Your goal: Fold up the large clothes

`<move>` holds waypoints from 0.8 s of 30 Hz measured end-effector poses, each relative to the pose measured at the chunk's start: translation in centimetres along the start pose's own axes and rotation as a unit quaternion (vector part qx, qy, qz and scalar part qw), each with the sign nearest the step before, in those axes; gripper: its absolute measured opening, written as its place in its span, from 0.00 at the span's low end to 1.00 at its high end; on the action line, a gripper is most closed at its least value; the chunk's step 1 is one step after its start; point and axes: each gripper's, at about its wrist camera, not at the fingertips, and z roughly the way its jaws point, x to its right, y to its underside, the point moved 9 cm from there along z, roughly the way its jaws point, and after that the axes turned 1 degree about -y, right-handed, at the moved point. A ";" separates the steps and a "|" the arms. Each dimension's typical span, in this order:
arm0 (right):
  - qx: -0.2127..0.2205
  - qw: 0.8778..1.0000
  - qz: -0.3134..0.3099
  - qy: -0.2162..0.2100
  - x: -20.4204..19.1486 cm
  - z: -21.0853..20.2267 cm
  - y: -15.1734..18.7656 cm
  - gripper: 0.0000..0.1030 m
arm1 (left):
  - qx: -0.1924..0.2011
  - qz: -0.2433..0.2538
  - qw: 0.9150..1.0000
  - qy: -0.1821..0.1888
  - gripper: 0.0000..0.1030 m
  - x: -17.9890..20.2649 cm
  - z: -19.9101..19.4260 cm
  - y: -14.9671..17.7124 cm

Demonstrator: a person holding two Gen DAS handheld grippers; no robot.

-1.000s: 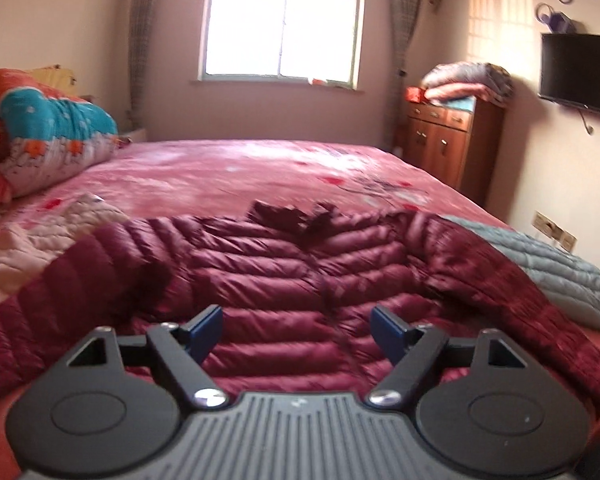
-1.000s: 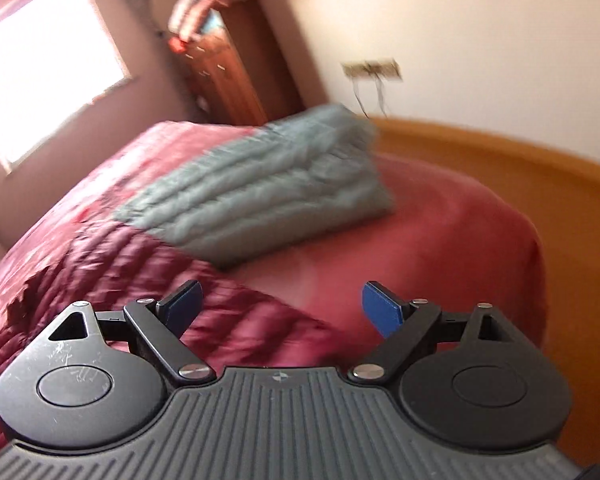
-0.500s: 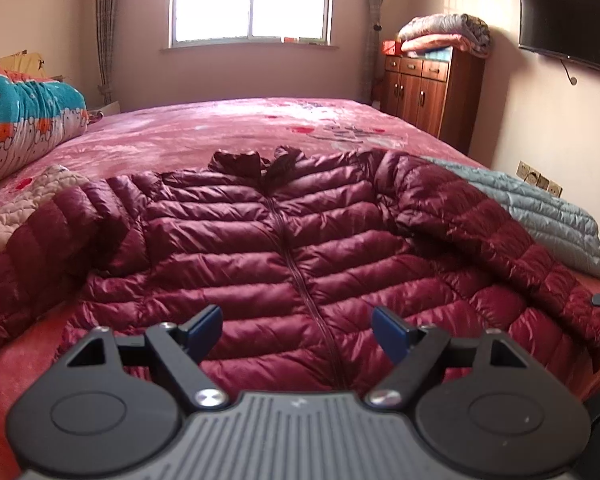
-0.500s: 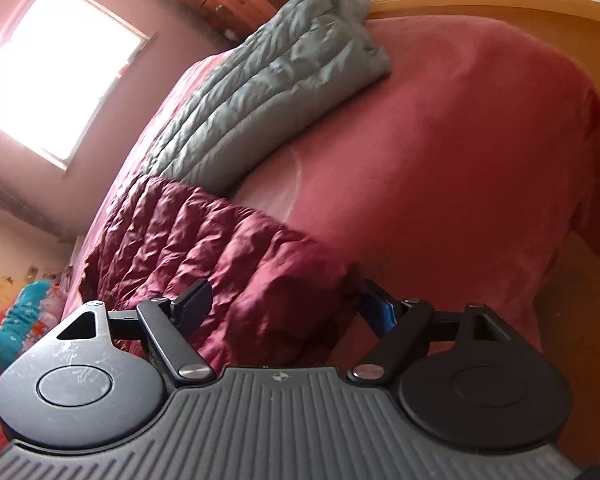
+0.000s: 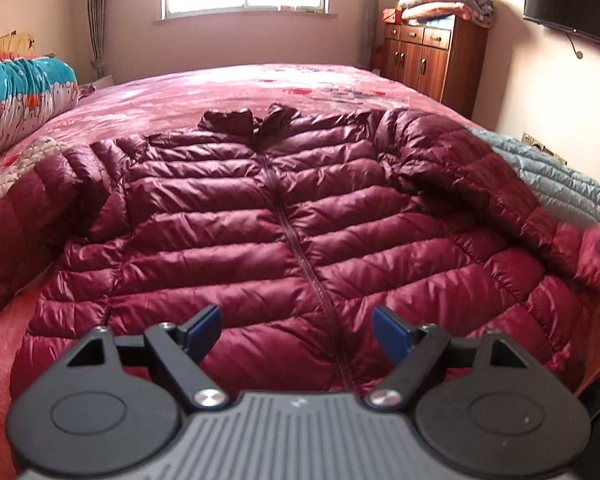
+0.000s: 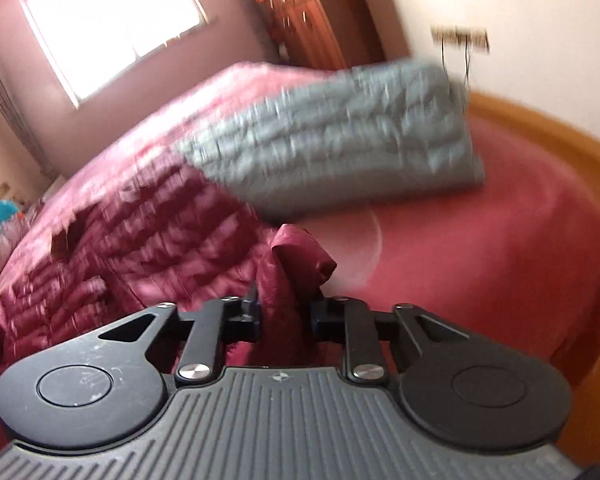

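Pinching the maroon jacket (image 5: 284,220) sleeve, right tongs (image 6: 286,316) just closed; left tongs (image 5: 296,330) gape above its hem.

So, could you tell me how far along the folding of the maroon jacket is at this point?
Early. Done: the maroon jacket lies spread front-up and zipped on the bed. In hand: the right gripper has just been closing and now pinches its sleeve end; the left gripper hovers open over the hem. Left: no fold shows yet, with both sleeves out to the sides.
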 end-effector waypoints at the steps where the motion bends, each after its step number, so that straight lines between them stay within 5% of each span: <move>1: 0.018 1.000 -0.012 -0.004 -1.0 -0.4 -0.9 0.19 | -0.005 -0.001 1.000 -0.001 0.80 0.0 0.3 0.2; 9: 0.203 0.971 -0.120 -0.038 -10.1 -5.7 -13.2 0.16 | -0.032 0.007 0.999 0.013 0.80 1.0 2.2 0.9; 14: 0.282 0.945 -0.164 0.027 -10.2 -5.8 -21.1 0.16 | -0.031 0.000 0.999 0.034 0.81 1.9 2.5 0.5; 19: 0.264 0.940 -0.173 0.128 -4.7 -0.8 -24.4 0.16 | -0.035 0.001 0.998 0.048 0.83 2.6 2.9 0.5; 24: 0.185 0.948 -0.154 0.206 3.0 4.9 -21.9 0.22 | -0.039 -0.001 0.998 0.055 0.83 2.8 3.4 0.6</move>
